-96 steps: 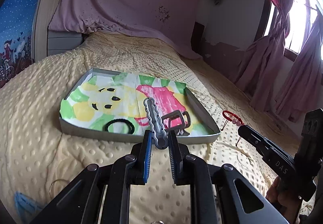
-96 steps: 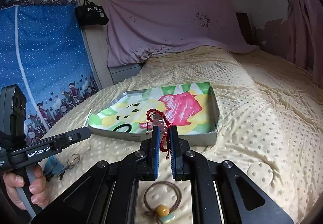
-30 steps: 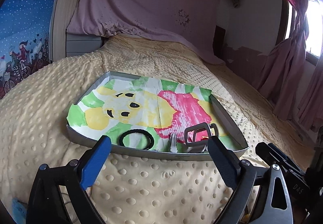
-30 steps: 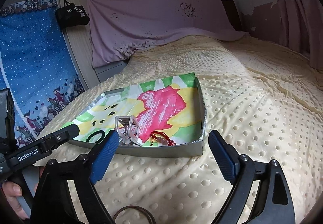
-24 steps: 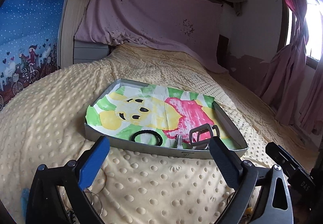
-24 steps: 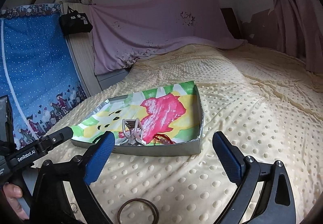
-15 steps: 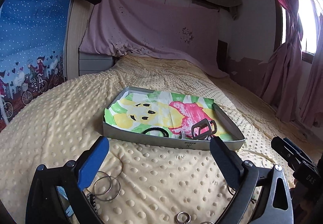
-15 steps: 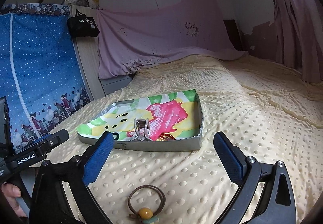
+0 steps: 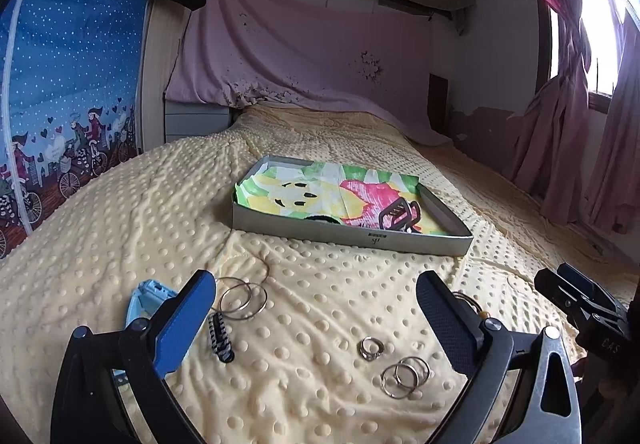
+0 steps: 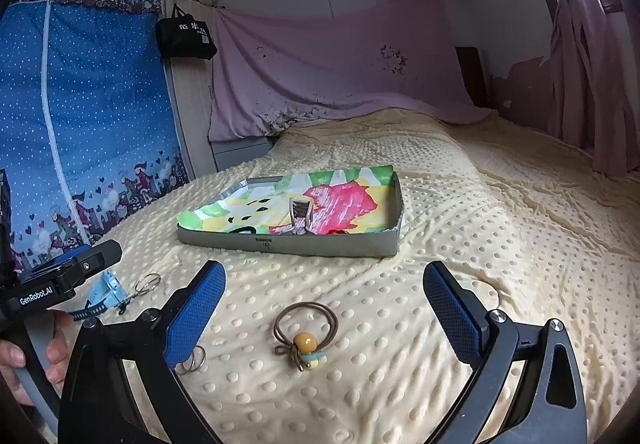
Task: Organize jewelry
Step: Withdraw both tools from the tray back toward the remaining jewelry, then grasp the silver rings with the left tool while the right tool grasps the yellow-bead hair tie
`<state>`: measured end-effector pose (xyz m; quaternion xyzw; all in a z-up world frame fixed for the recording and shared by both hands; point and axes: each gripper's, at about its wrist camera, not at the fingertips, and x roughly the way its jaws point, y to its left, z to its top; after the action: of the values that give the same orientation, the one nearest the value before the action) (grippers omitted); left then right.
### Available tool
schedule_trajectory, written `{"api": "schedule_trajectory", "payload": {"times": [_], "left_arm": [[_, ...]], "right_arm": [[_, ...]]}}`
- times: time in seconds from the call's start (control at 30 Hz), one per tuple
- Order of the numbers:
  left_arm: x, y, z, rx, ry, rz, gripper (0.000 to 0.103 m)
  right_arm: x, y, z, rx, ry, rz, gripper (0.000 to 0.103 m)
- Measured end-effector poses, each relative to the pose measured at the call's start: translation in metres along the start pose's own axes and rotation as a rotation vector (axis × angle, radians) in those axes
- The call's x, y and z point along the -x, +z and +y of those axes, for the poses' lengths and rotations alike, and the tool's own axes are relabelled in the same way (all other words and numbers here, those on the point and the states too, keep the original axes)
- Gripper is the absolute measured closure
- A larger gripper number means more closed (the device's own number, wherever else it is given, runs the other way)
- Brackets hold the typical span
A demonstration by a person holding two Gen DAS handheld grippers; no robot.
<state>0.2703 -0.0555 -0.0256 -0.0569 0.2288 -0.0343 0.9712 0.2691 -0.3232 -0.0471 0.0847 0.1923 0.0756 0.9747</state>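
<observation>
Hovering wide-jawed, left gripper [image 9: 316, 314] and right gripper [image 10: 324, 306] sit well short of the shallow grey cardboard tray's [image 9: 348, 235] near edge on the yellow dotted bed blanket [image 10: 460, 228].

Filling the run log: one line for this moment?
left hand-held gripper open | right hand-held gripper open over hair tie | hair claw in tray

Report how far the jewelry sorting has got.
Partly done. Already in the tray: a hair claw clip, a black hair tie and a red bead bracelet. In hand: nothing; the left tool and right tool are both open and empty. Left on the blanket: large hoops, a ring, linked rings, a dark clip and a brown bead hair tie.
</observation>
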Motion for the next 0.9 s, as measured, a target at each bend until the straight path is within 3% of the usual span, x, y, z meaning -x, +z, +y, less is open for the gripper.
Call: {"api": "schedule_trajectory", "payload": {"times": [0.4,0.8,0.9], "left_arm": [[0.014,-0.030,-0.001,0.000,-0.025,0.070,0.002],[0.011,-0.043,-0.024,-0.088,-0.079,0.109,0.002],[0.010,-0.046,-0.032,-0.124,-0.108,0.114,0.008]], "right_arm": [[0.007,-0.019,0.002,0.057,0.035,0.085,0.006],[-0.007,-0.030,-0.007,0.045,0.076,0.166,0.006],[-0.012,-0.031,-0.009,0.047,0.091,0.180,0.007]]}}
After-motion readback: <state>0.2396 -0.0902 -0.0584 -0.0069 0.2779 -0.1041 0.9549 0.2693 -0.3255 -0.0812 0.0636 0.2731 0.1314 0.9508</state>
